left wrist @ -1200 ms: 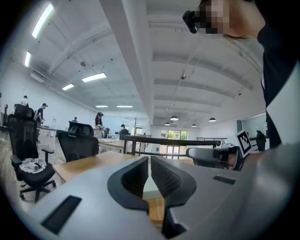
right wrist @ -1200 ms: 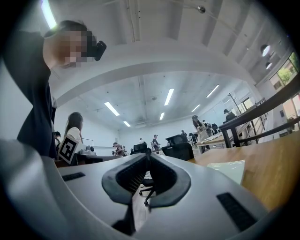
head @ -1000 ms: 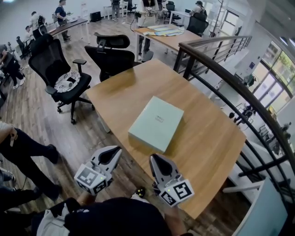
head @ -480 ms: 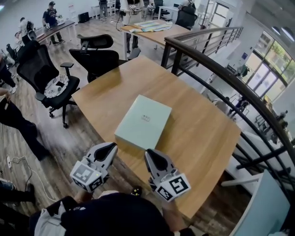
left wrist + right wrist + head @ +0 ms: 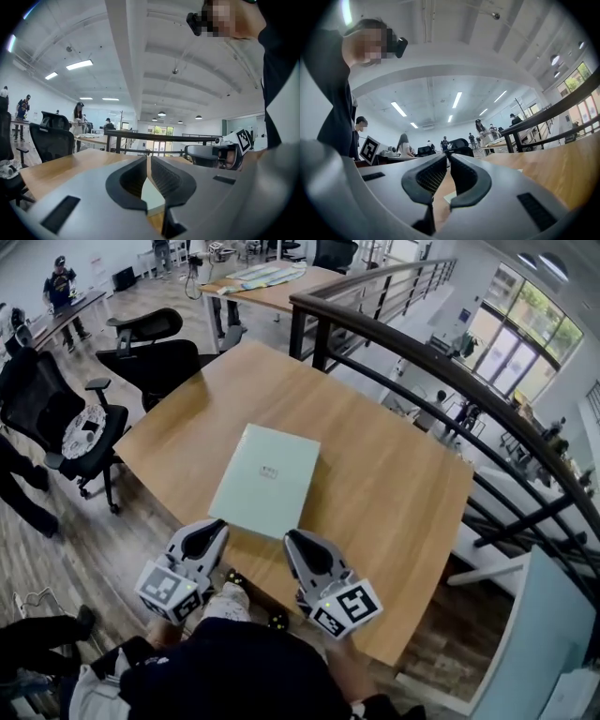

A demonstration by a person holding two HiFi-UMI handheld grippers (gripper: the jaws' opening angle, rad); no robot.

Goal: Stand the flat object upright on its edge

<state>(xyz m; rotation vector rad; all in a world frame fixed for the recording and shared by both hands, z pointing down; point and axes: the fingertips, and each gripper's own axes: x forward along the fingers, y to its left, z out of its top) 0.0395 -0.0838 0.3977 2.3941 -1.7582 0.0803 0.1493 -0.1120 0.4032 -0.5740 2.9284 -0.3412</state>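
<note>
A flat pale green box [image 5: 265, 479] lies on the wooden table [image 5: 394, 493], near its front edge. My left gripper [image 5: 219, 525] hovers at the table's near edge, just off the box's near left corner, jaws shut and empty. My right gripper [image 5: 292, 539] sits by the box's near right corner, also shut with nothing in it. In the left gripper view the shut left gripper [image 5: 147, 159] points level across the table, a sliver of the box [image 5: 152, 197] showing below the tips. In the right gripper view the right gripper [image 5: 448, 157] is shut, with a corner of the box [image 5: 449, 197] beneath.
A dark metal railing [image 5: 441, 371] runs along the table's far and right sides. Black office chairs [image 5: 155, 357] stand to the left of the table. Another table [image 5: 267, 282] and several people are farther back in the room.
Both grippers have moved forward to the table's near edge, closer to the box. The box has not moved on the table. Both jaws stay shut.
</note>
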